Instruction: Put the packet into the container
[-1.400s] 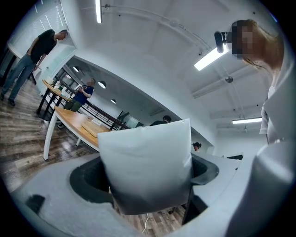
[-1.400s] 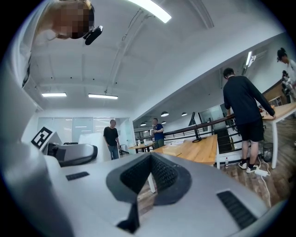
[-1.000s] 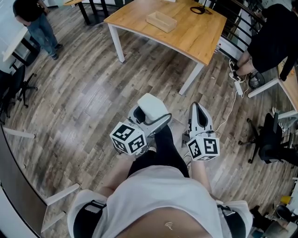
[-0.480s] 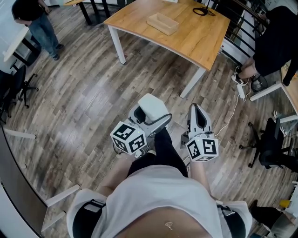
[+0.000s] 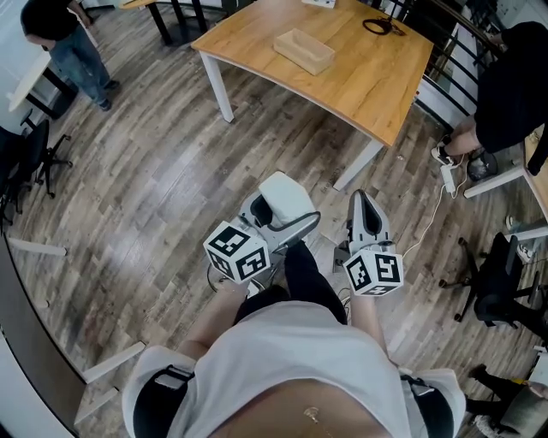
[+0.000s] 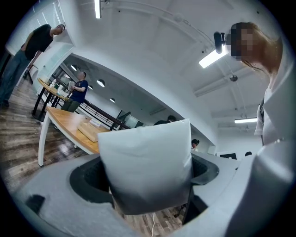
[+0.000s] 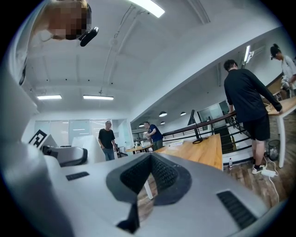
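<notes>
A white packet [image 5: 283,196] [image 6: 147,162] sticks up from between the jaws of my left gripper [image 5: 278,212] [image 6: 148,185], which is shut on it. I hold it close to my body, above the wooden floor. My right gripper [image 5: 364,210] [image 7: 138,185] is beside it, shut with nothing in it. The container, a shallow light wooden box [image 5: 303,50] [image 6: 90,131], lies on the wooden table [image 5: 377,77] well ahead of both grippers.
The table [image 7: 203,148] has white legs [image 5: 216,84]. A black cable [image 5: 383,26] lies at its far end. One person [image 5: 64,38] stands far left, another [image 5: 514,90] at the right by a second desk. Office chairs [image 5: 497,265] and a floor cable [image 5: 424,214] are to the right.
The view has crept forward a little, so the table and box sit slightly lower and further right in the picture. Both grippers keep their place and the packet stays held.
</notes>
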Action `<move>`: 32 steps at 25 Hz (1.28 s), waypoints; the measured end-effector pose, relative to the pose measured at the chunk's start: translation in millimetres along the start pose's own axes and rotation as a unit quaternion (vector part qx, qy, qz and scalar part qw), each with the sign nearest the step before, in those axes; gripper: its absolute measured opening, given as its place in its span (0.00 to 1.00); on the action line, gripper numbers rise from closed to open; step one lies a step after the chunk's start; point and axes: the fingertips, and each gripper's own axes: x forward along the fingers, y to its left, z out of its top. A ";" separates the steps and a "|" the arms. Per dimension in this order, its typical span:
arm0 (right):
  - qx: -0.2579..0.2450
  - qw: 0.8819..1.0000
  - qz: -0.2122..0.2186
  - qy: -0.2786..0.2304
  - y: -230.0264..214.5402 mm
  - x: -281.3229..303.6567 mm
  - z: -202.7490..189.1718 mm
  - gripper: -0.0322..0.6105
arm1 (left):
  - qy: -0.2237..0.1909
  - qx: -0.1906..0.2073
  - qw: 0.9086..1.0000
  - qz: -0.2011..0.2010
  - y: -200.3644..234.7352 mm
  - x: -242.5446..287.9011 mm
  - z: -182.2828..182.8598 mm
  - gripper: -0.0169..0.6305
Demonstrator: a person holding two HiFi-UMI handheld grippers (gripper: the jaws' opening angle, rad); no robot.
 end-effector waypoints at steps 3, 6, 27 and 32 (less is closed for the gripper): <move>0.003 1.000 0.007 0.004 -10.3 21.5 1.0 0.07 | -0.004 0.001 1.000 0.006 11.7 16.7 7.2 0.78; 0.007 1.000 0.015 0.007 -16.9 44.7 3.0 0.07 | -0.005 0.002 1.000 0.013 25.7 31.6 15.6 0.78; 0.020 0.998 0.057 0.021 -72.5 170.9 12.0 0.07 | -0.014 0.008 0.998 0.055 105.9 130.0 53.5 0.78; 0.017 0.997 0.070 0.019 -83.2 195.2 12.7 0.07 | -0.021 0.008 0.998 0.063 120.4 149.3 57.2 0.78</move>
